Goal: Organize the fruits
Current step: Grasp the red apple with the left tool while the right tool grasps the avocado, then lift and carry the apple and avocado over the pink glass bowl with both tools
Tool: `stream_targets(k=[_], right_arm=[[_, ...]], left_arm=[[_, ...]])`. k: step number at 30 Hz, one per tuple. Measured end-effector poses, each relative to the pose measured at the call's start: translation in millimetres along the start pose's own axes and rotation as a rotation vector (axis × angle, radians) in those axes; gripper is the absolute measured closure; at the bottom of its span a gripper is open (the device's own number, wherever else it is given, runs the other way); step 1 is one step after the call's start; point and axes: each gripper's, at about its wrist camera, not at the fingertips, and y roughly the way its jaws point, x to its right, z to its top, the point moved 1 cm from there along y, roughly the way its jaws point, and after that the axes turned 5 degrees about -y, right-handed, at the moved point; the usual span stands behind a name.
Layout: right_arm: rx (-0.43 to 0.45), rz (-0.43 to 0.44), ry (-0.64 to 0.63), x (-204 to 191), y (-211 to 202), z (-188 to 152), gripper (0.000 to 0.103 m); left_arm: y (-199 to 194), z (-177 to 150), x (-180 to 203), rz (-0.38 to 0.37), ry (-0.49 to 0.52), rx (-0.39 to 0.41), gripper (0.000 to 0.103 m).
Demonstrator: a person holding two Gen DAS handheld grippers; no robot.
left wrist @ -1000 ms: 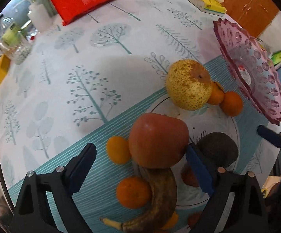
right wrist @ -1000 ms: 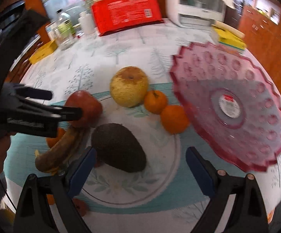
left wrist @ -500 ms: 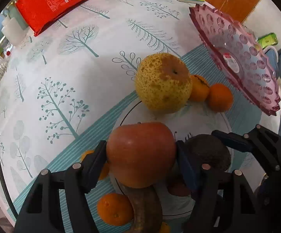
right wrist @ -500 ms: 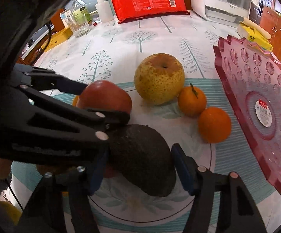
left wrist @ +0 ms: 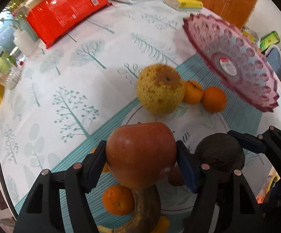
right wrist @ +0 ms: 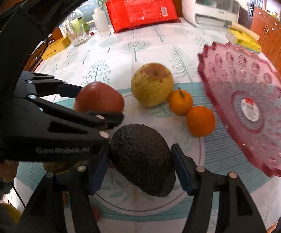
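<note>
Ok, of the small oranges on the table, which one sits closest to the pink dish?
The orange furthest right, beside the pink dish; the stemmed orange touches the yellow pear instead.

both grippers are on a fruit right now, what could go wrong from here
1. The left gripper and right gripper sit very close; the left one's finger nearly touches the avocado, so lifting together may make them collide.
2. The apple is round and smooth and held by narrow pads, so it might slip or roll out.
3. The banana lies right beneath the apple and could get dragged or nudged.
</note>
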Motion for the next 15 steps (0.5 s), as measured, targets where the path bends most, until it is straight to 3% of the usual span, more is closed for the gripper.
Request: stream_targets(k=[15], right_arm=[[0.159,-0.111,0.063,9,-110,-3,0.04]], left_arm=[[-120,-16,31,-0.077,-0.017,0.226,0.035]])
